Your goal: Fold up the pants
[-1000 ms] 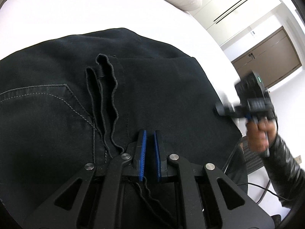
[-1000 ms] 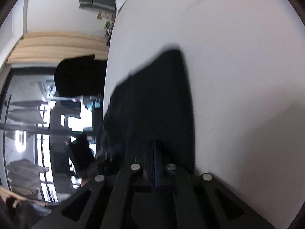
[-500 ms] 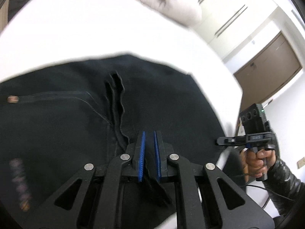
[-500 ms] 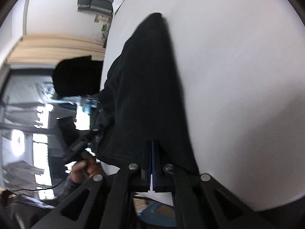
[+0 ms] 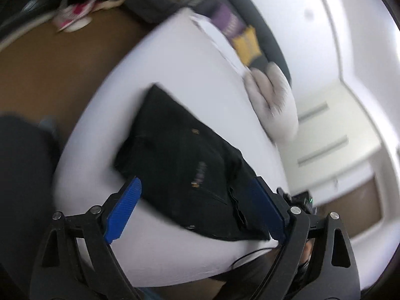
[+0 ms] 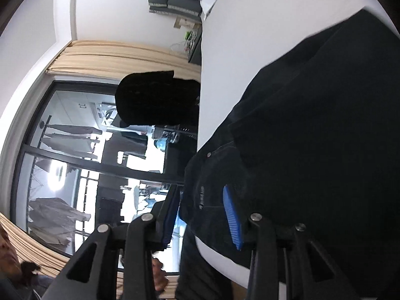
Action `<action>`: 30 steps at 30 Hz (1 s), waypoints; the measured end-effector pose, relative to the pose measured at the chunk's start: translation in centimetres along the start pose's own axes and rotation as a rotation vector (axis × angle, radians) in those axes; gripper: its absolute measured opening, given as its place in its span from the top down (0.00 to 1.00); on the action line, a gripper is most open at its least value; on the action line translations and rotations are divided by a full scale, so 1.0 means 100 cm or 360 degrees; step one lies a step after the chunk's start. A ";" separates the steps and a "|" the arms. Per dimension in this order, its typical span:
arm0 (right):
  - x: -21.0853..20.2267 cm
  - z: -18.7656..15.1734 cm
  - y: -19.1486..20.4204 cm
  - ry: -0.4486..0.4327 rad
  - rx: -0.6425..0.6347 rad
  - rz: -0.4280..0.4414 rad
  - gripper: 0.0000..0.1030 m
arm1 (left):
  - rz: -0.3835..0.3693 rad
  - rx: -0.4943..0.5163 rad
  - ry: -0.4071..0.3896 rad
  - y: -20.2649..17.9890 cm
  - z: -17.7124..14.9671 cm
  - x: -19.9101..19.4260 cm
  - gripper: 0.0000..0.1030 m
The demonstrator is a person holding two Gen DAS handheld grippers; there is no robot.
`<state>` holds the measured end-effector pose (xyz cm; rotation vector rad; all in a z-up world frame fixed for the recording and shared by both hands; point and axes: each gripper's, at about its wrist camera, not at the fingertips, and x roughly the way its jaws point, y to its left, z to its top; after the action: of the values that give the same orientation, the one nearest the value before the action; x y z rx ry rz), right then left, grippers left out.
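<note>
Black pants (image 5: 190,165) lie folded on the white bed (image 5: 175,75), near its edge. I see my left gripper (image 5: 200,207) pulled back above them, jaws opening wide, nothing between. Right gripper (image 6: 200,215) sits at the pants' waist edge, jaws opening, fabric between them, pads not pressing.

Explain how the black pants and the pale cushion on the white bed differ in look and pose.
The pants are black and lie flat as a folded shape near the bed's near edge; the cushion is pale grey-white and puffy, with deep creases, farther back. The pants show small metal rivets and seams; the cushion shows none. The pants appear between the left gripper's opening jaws, untouched by its pads; the cushion lies beyond it. Both rest on the same white bed.
</note>
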<state>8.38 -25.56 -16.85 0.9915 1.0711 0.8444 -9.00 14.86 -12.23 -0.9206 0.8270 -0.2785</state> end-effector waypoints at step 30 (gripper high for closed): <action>0.043 0.022 -0.005 0.0242 0.0049 -0.0337 0.87 | -0.0202 -0.0642 0.0095 0.060 0.003 0.072 0.81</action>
<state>11.71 -22.31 -18.21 0.8319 1.2979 0.7398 -4.71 14.70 -20.56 -1.3508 0.8983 -0.2540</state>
